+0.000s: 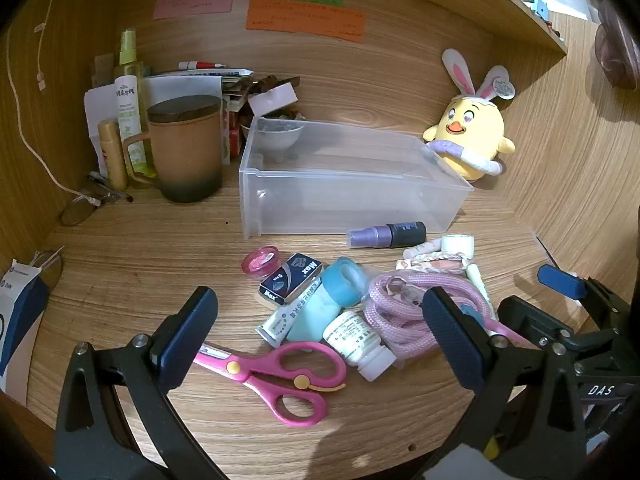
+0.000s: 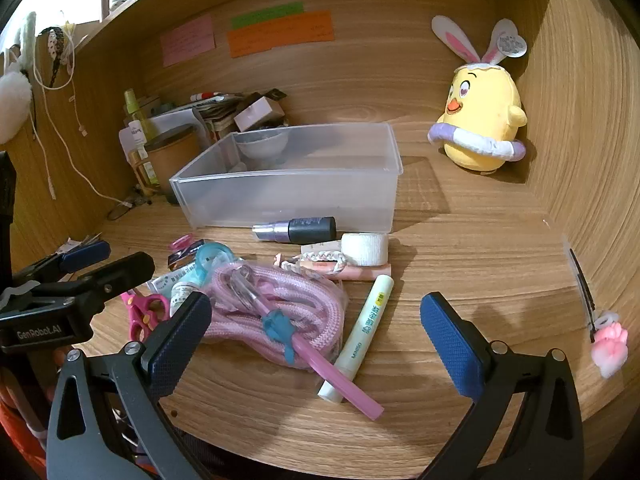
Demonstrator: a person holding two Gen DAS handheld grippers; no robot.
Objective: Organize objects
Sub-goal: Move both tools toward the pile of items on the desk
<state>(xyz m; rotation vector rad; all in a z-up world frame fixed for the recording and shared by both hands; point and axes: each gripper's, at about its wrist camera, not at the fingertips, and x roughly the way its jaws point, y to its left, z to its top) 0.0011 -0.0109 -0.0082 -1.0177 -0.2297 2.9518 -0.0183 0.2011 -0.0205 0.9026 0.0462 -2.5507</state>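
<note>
A clear plastic bin (image 1: 352,200) (image 2: 288,200) stands mid-desk, holding a small white bowl (image 1: 280,136). In front of it lies a heap: pink scissors (image 1: 288,372), a white pill bottle (image 1: 360,340), a blue tape roll (image 1: 344,280), a staples box (image 1: 290,278), a pink round pot (image 1: 260,260), a purple spray bottle (image 2: 296,230), a bagged pink rope (image 2: 280,304), a bandage roll (image 2: 364,248) and a pale tube (image 2: 360,336). My left gripper (image 1: 318,296) hovers open over the heap's left half. Over the rope and tube my right gripper (image 2: 316,300) stands open, holding nothing.
A brown lidded mug (image 1: 186,148), bottles and papers crowd the back left. A yellow chick plush (image 2: 480,120) sits in the back right corner. Glasses (image 1: 80,208) and a white cable lie at left. A pink charm clip (image 2: 608,344) lies by the right wall.
</note>
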